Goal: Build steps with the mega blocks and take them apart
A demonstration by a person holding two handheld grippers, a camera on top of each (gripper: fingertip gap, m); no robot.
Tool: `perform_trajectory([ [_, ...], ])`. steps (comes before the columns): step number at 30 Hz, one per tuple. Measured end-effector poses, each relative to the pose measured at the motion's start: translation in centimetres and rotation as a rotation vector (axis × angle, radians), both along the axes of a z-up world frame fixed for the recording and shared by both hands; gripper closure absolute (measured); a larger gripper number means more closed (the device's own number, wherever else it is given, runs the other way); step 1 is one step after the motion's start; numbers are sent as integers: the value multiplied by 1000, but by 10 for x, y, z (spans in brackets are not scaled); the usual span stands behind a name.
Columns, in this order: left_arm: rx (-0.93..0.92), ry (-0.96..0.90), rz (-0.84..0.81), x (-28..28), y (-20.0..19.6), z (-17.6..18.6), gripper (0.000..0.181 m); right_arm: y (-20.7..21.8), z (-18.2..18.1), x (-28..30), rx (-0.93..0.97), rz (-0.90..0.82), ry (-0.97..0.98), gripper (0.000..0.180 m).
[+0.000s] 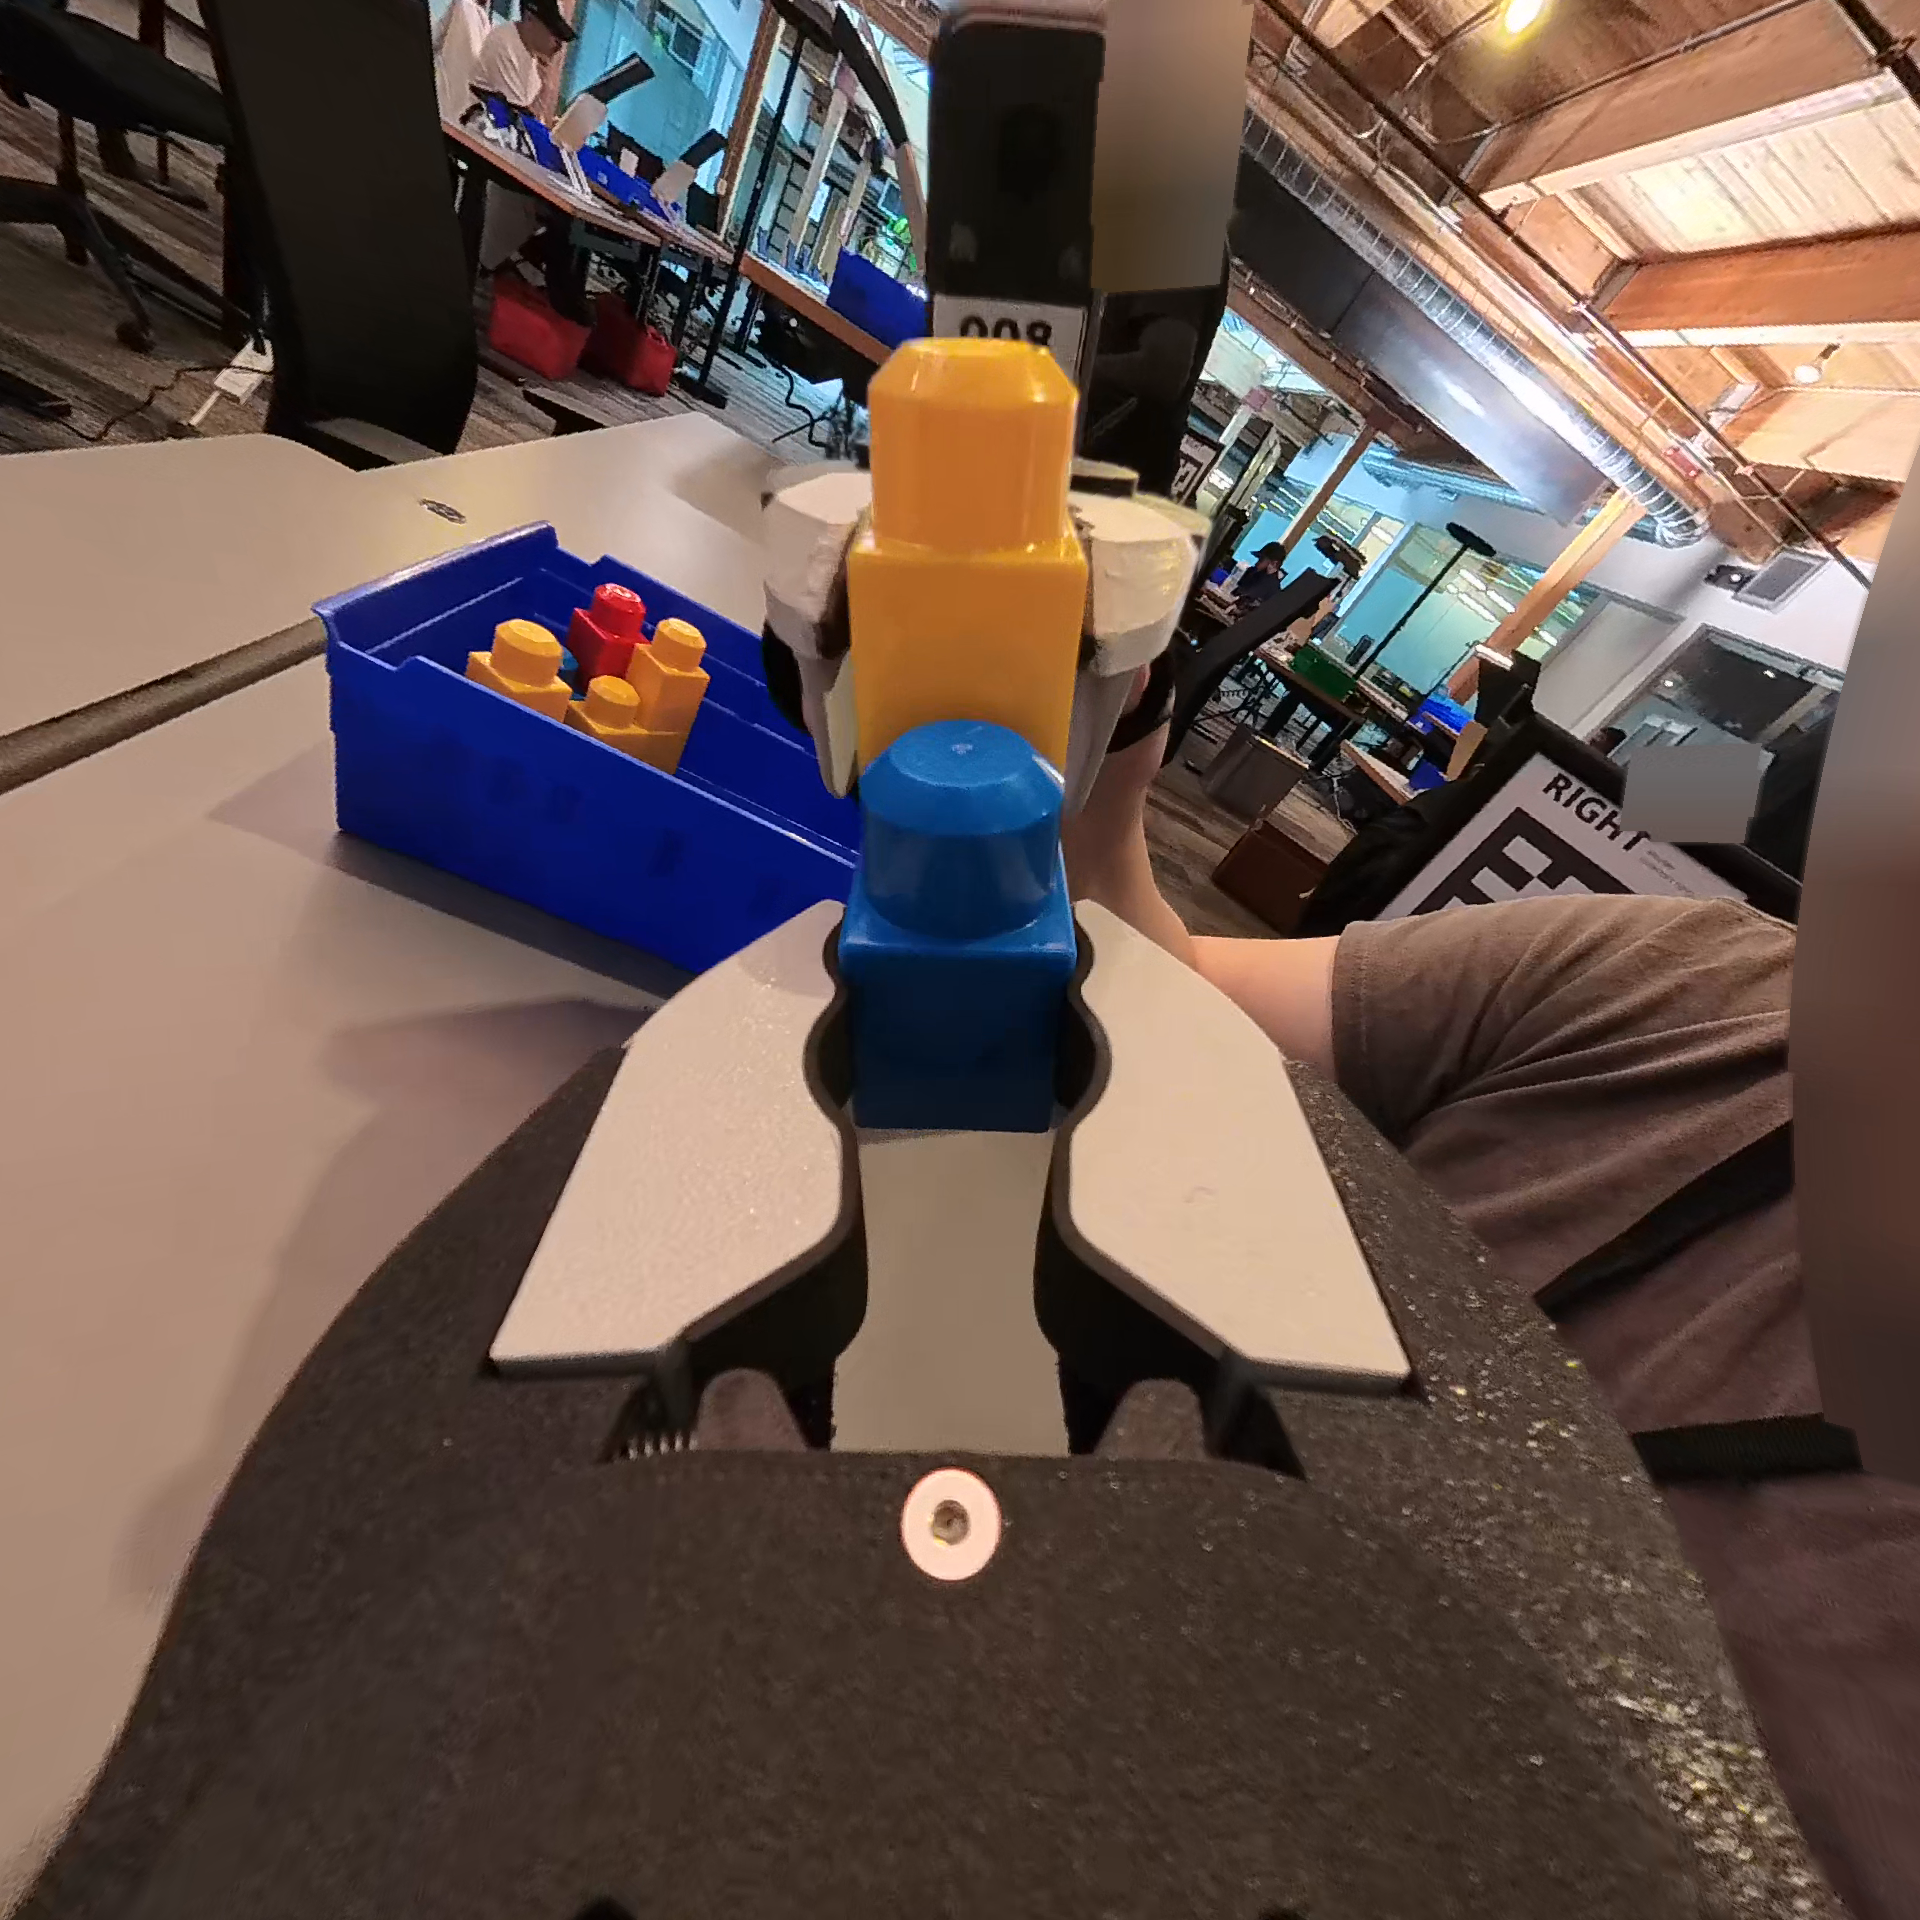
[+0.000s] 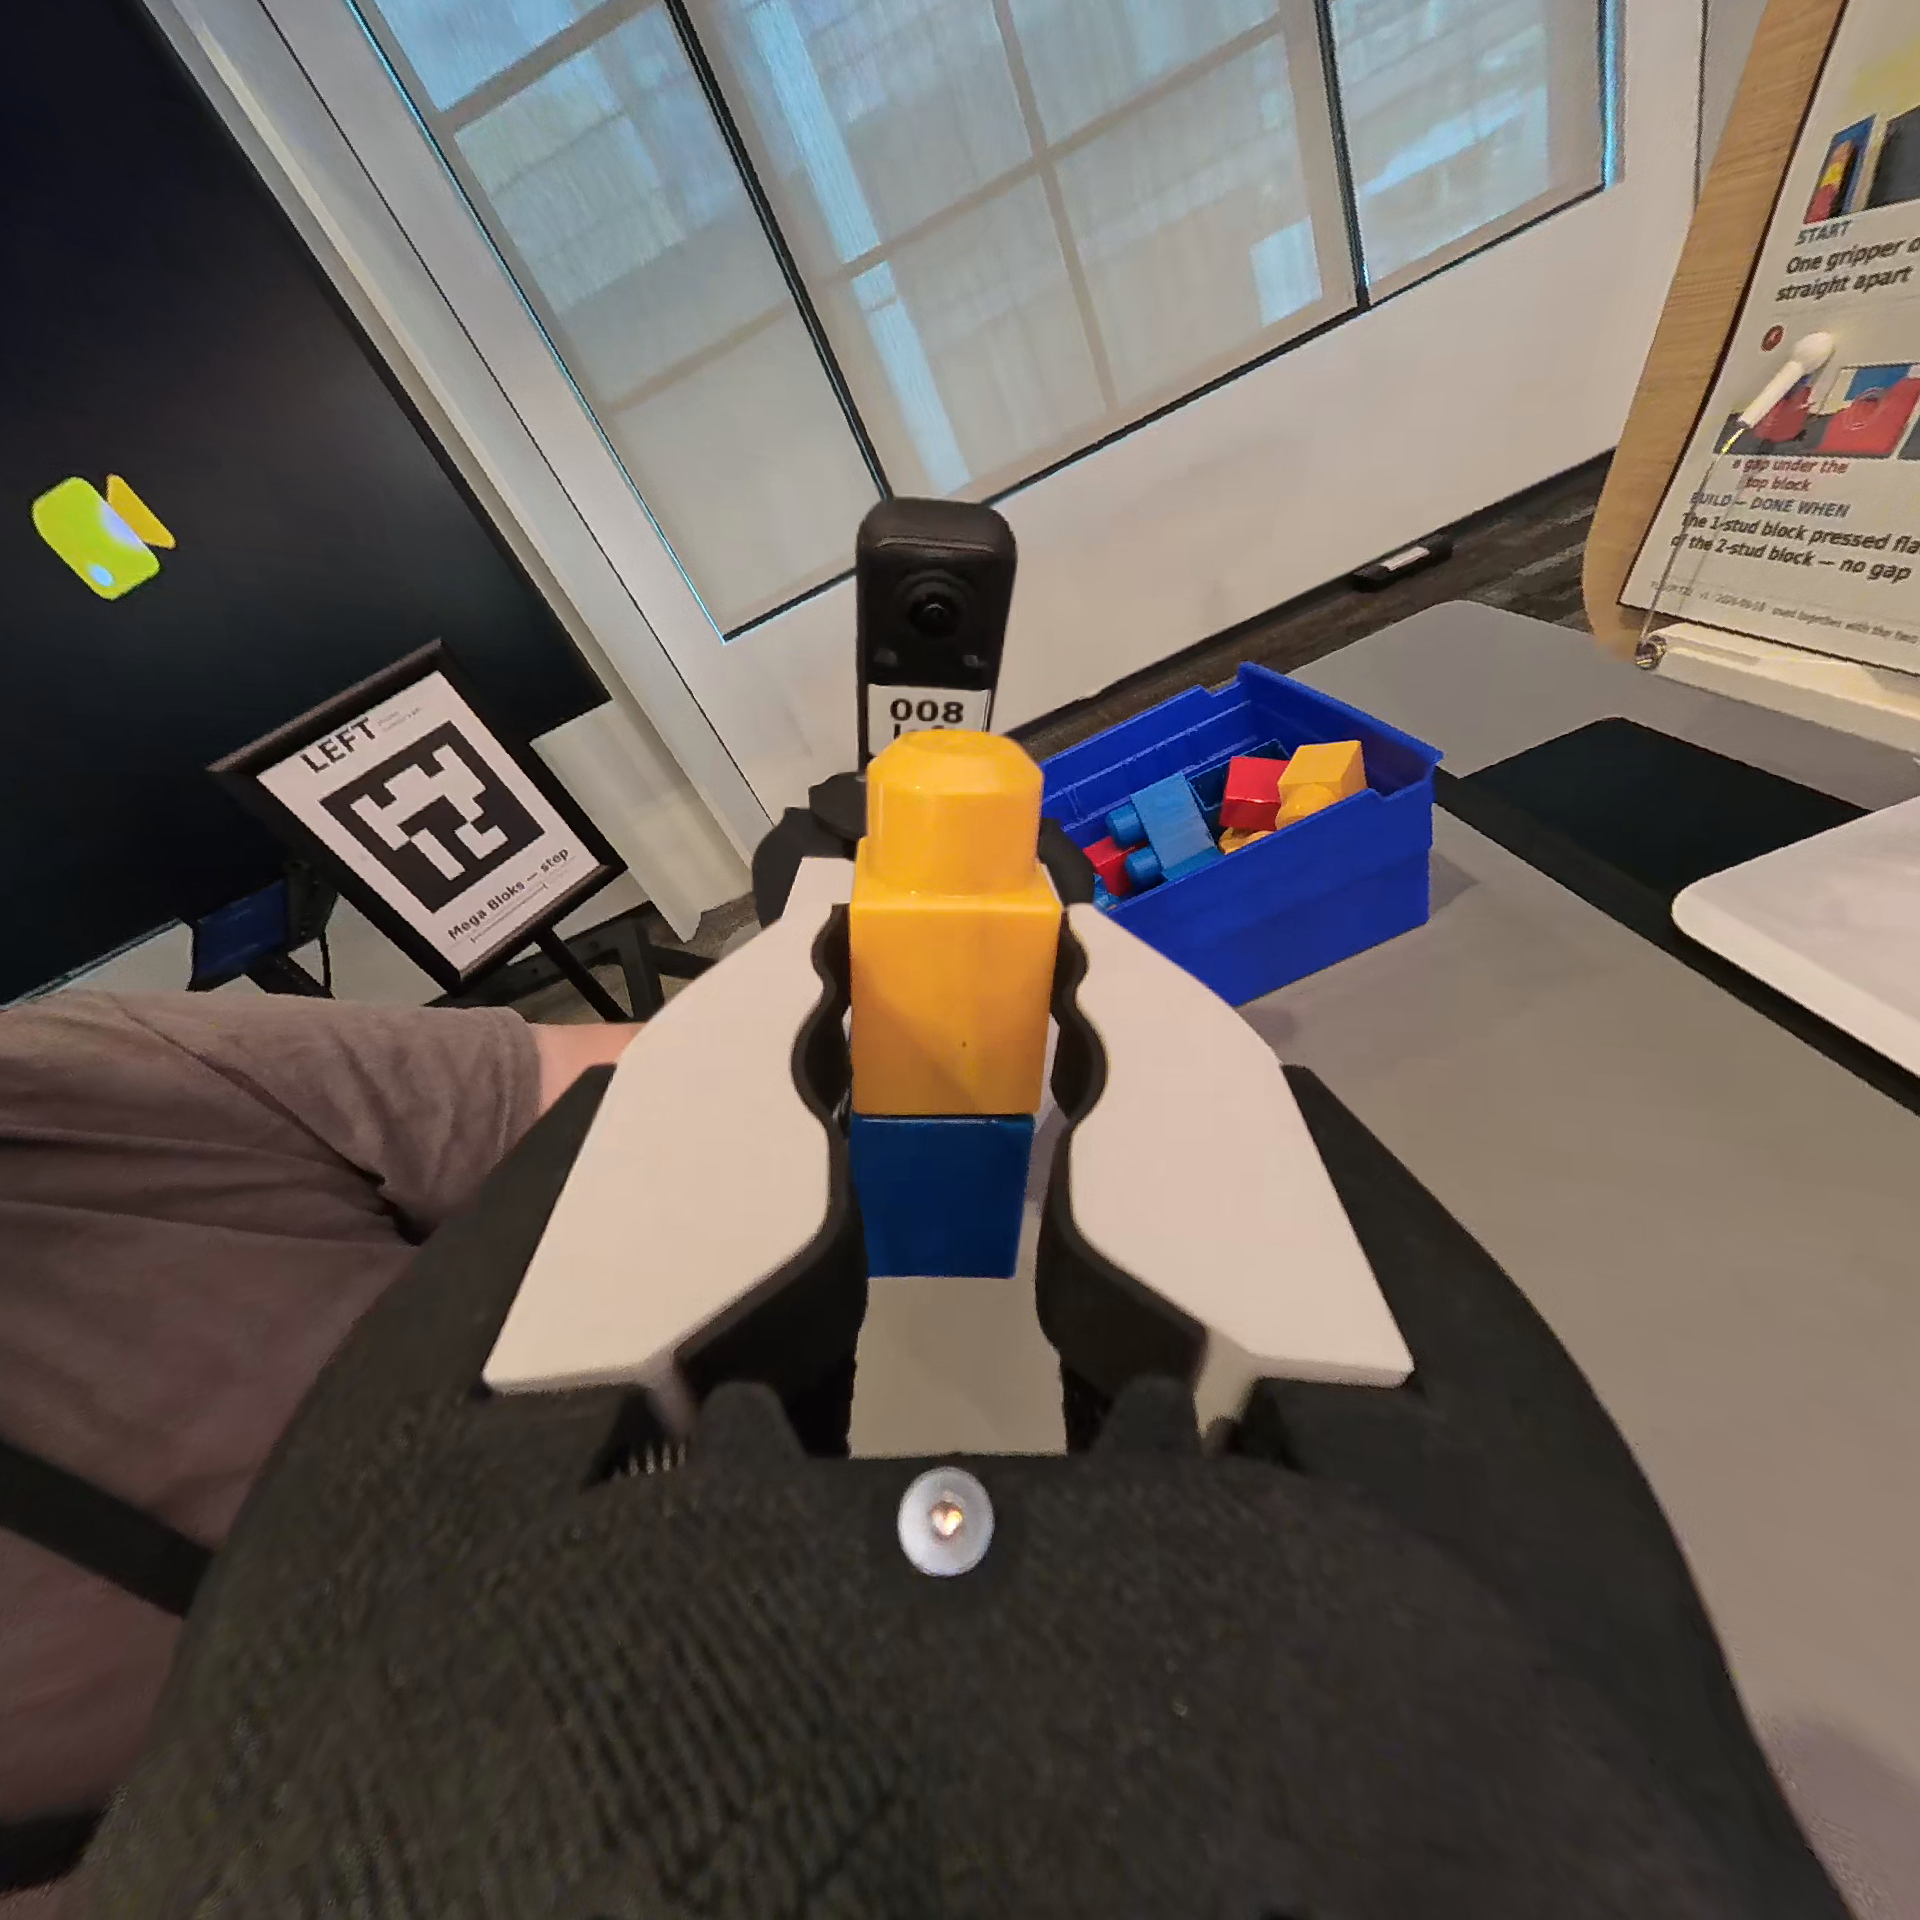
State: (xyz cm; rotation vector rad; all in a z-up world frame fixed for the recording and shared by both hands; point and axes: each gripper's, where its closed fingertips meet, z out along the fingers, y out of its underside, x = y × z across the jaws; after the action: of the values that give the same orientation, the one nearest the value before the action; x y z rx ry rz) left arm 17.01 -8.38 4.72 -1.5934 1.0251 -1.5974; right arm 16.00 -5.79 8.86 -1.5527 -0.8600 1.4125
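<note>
While gripped between left claw: blue plastic one-stud block; just ahead, right claw pinching yellow plastic one-stud block.

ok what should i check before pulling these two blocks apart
1. Left gripper shut on the blue block: ok.
2. Right gripper shut on the yellow block: ok.
3. Yellow block seated on the blue block with no gap at the seam: ok in the right wrist view.
4. Blue block's free stud uncovered, so the step shape is there: ok.
5. Blue bin stands off to the side, apart from both grippers: ok.
6. How tightly the two blocks are locked together: cannot tell.
</note>
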Motion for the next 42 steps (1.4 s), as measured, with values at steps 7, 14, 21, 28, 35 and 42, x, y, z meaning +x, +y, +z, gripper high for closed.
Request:
perform_trajectory([
  [7, -18, -8, 10, -3, 3, 2, 146, 4, 2, -3, 8, -39, 34, 142],
  [14, -5, 6, 8, -3, 3, 1, 145, 3, 0, -3, -2, -23, 28, 142],
  [21, 118, 157, -6, -2, 2, -16, 145, -3, 4, 10, 118, -13, -110, 126],
  [28, 214, 314, -41, 4, -4, -44, 145, -10, -26, 32, 149, 41, -383, 125],
  [35, 265, 301, -41, 7, -6, -42, 137, -15, -44, 26, 233, 97, -513, 143],
  [42, 314, 290, 34, -6, 4, -26, 119, -2, 8, 127, 368, -189, -524, 144],
])
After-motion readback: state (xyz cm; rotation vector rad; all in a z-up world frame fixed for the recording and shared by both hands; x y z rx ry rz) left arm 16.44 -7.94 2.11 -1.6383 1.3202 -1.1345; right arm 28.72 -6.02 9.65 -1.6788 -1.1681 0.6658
